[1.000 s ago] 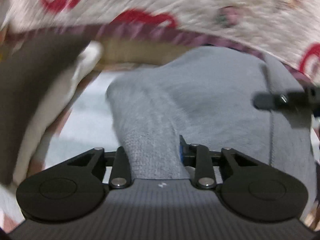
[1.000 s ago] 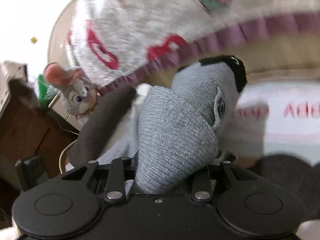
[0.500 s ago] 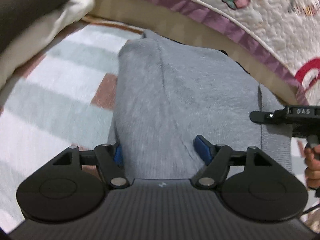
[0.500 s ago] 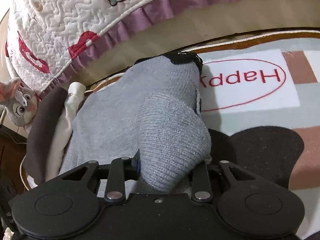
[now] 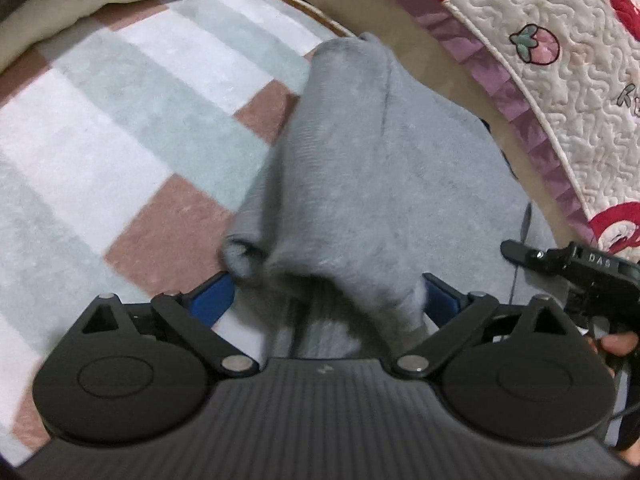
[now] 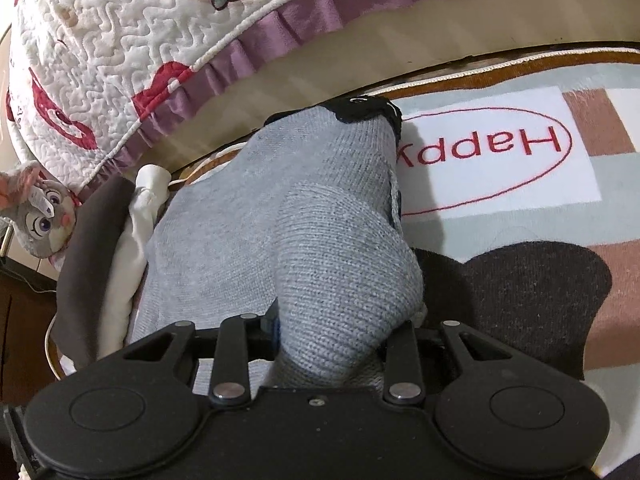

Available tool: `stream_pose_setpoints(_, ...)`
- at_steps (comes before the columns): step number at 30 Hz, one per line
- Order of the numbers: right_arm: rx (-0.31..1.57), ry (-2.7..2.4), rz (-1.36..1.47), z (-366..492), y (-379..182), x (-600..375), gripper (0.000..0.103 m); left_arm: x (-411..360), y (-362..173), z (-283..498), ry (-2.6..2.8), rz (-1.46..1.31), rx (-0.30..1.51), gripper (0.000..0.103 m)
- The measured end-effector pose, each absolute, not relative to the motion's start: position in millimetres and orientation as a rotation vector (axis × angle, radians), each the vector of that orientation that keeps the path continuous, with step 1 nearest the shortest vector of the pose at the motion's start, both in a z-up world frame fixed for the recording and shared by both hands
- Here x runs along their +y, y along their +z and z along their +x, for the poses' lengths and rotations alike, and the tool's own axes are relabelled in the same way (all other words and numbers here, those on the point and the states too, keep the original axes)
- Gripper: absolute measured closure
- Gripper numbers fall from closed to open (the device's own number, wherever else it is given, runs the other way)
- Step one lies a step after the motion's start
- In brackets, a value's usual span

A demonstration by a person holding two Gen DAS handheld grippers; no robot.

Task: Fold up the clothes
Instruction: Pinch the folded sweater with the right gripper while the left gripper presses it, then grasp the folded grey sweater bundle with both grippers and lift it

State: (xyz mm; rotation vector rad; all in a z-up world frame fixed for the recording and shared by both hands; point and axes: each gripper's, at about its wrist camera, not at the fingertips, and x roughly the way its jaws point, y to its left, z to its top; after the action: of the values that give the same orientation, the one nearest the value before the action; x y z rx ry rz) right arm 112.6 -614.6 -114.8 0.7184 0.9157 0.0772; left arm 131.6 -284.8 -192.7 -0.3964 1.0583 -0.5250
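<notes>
A grey knit garment (image 5: 380, 184) lies bunched on the checked rug (image 5: 120, 140) beside the bed. My left gripper (image 5: 326, 298) stands over its near edge. Its jaws are opening wide, and a fold of the cloth lies loose between the blue pads (image 5: 212, 300) without being pressed. One finger (image 5: 532, 255) of my right gripper shows at the right edge. In the right wrist view my right gripper (image 6: 340, 328) is shut on a thick fold of the grey garment (image 6: 280, 208). The garment's black trim (image 6: 368, 110) points toward the bed.
A quilted cover with a purple frill (image 5: 560, 100) hangs over the bed's edge close behind the garment. A dark garment (image 6: 520, 292) lies on the rug to the right. Dark and cream clothes (image 6: 100, 240) are piled at the left, with a plush toy (image 6: 40, 216) beyond.
My left jaws have spread from a grip on the grey cloth to wide apart, and that hand has sunk toward the rug. The right gripper has lowered the garment and kept its hold.
</notes>
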Motion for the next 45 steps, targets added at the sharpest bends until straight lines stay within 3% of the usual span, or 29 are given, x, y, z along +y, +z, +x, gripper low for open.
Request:
stream_pose_setpoints(1, 0.915, 0.076, 0.72, 112.7, -115.1, -614.4, 0.067, -289.2, -193.7, 133.2, -0.527, -0.399, 1.037, 0.007)
stream_pose_setpoints(3, 0.914, 0.076, 0.723, 112.8, -115.6, -614.4, 0.067, -295.8, -195.7, 136.3, -0.536, -0.393, 0.994, 0.021)
stream_pose_setpoints(4, 0.913, 0.077, 0.73, 112.7, -116.3, -615.1, 0.067, -297.7, -196.7, 137.7, -0.546, -0.382, 0.974, 0.04)
stream_pose_setpoints(7, 0.909, 0.082, 0.758, 112.5, -119.6, -617.8, 0.066, -305.3, -193.0, 134.4, -0.575, -0.311, 0.939, 0.056)
stream_pose_setpoints(10, 0.909, 0.09, 0.812, 112.6, -126.2, -623.0, 0.061, -313.1, -188.9, 130.7, -0.603, -0.237, 0.905, 0.056)
stream_pose_setpoints(12, 0.912, 0.102, 0.918, 112.2, -136.4, -629.9, 0.056, -311.6, -192.7, 136.2, -0.597, -0.274, 0.938, 0.051)
stream_pose_setpoints(15, 0.909, 0.107, 0.993, 111.7, -145.5, -636.8, 0.055, -305.9, -202.4, 148.3, -0.598, -0.392, 1.006, 0.032)
stream_pose_setpoints(17, 0.902, 0.114, 0.978, 111.7, -143.4, -633.7, 0.054, -310.5, -206.2, 149.8, -0.641, -0.397, 0.998, 0.005)
stream_pose_setpoints(18, 0.899, 0.115, 0.976, 111.8, -143.5, -632.0, 0.052, -320.1, -205.8, 147.2, -0.657, -0.333, 0.983, 0.002)
stream_pose_setpoints(19, 0.894, 0.119, 0.974, 112.0, -144.7, -630.6, 0.052, -330.4, -205.1, 144.0, -0.669, -0.26, 0.966, 0.004)
stream_pose_setpoints(22, 0.863, 0.139, 0.994, 111.7, -153.7, -628.8, 0.05, -341.9, -201.2, 138.5, -0.699, -0.185, 0.934, 0.047)
stream_pose_setpoints(23, 0.848, 0.151, 0.997, 111.1, -156.3, -628.5, 0.057, -338.9, -198.6, 138.9, -0.695, -0.2, 0.931, 0.058)
stream_pose_setpoints(25, 0.801, 0.187, 0.975, 109.6, -150.9, -626.9, 0.064, -336.0, -190.0, 138.8, -0.692, -0.185, 0.914, 0.063)
stream_pose_setpoints(39, 0.526, 0.364, 0.682, 82.1, -42.6, -545.6, 0.067, -276.0, -116.2, 108.6, -0.705, -0.031, 0.667, 0.065)
stream_pose_setpoints(45, 0.516, 0.358, 0.599, 65.6, -8.3, -503.2, 0.067, -230.9, -101.7, 100.3, -0.735, -0.083, 0.599, 0.065)
